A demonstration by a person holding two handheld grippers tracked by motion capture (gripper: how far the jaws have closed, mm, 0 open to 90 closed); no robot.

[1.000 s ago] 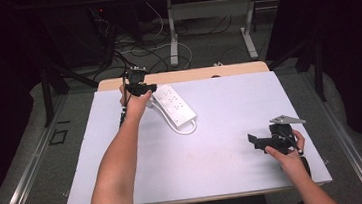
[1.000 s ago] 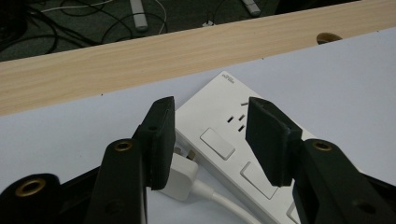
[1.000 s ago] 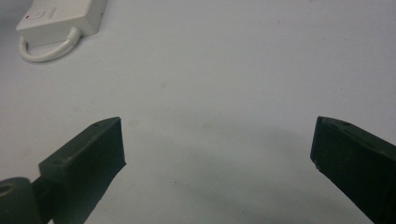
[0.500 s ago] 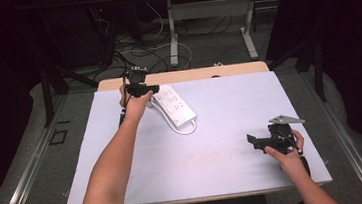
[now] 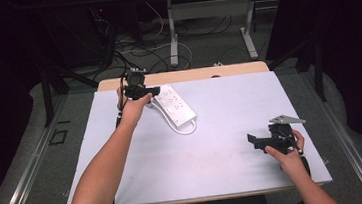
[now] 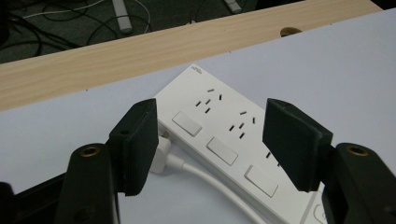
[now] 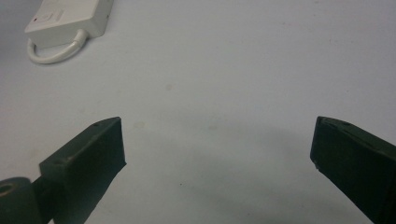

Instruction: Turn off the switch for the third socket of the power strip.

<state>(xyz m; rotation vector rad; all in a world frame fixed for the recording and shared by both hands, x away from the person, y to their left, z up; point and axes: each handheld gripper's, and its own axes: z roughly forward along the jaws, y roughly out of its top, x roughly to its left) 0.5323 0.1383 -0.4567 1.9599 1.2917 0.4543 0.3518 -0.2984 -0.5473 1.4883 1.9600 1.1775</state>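
I've got the left claw (image 6: 210, 140) over the strip's (image 6: 224, 140) far end, jaws apart and just been opening w/ nothing pinched; the strip lies below and between them, its plug (image 6: 161, 151) and cord (image 6: 205, 179) by the left-hand jaw. Strip's long axis runs diagonally from under this claw toward table centre, so any next grab has to span its short width, I'd say. In the high view the left claw (image 5: 138, 92) sits right at the strip (image 5: 177, 105), while the right claw (image 5: 263, 142) is well apart, near my edge, jaws wide, empty, so left is nearer. Right gripper view adds the strip's (image 7: 70, 18) near end w/ cord loop (image 7: 51, 53), far ahead-left; left gripper view gives switches and sockets.
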